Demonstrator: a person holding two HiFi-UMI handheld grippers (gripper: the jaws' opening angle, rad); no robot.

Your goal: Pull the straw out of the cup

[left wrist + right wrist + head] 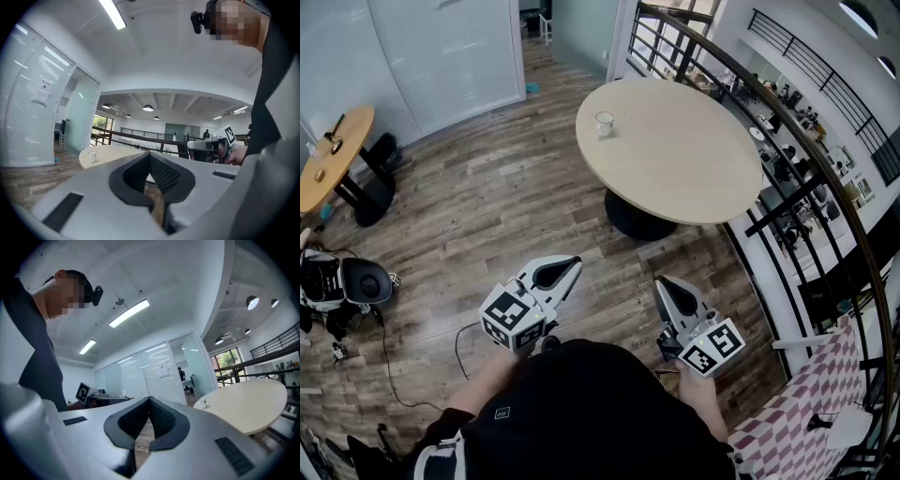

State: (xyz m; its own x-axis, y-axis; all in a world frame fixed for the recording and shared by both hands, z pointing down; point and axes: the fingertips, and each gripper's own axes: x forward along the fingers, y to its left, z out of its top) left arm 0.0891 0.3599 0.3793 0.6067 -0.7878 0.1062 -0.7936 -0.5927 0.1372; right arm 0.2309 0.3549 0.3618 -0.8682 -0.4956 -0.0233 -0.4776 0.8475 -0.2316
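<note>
Left of the table (pixel 675 159) and well short of it, the left gripper (pixel 570 268) is hanging almost level over the floor (pixel 487 206). Its jaws are pressing together with nothing between them. I judge it is being carried this way because the person is standing well apart from the table and no reach has begun.

The cup (pixel 605 124) is sitting upright near the table's far-left edge, alone on the top, probably so it can be reached from the open floor side. A thin light line is showing just beside its rim and may be the straw, but it is too small to tell.

Nearer the table's right half, and equally short of it, the right gripper (pixel 667 286) is pointing level toward the table, its jaws likewise closed and empty. Beyond the table's right edge the railing (pixel 787 141) is curving round.

As for writing, each gripper's cube is bearing black-and-white square markers, not words. A sheet (pixel 42 91) is hanging on the glass wall left of the table, its print too small to read.
</note>
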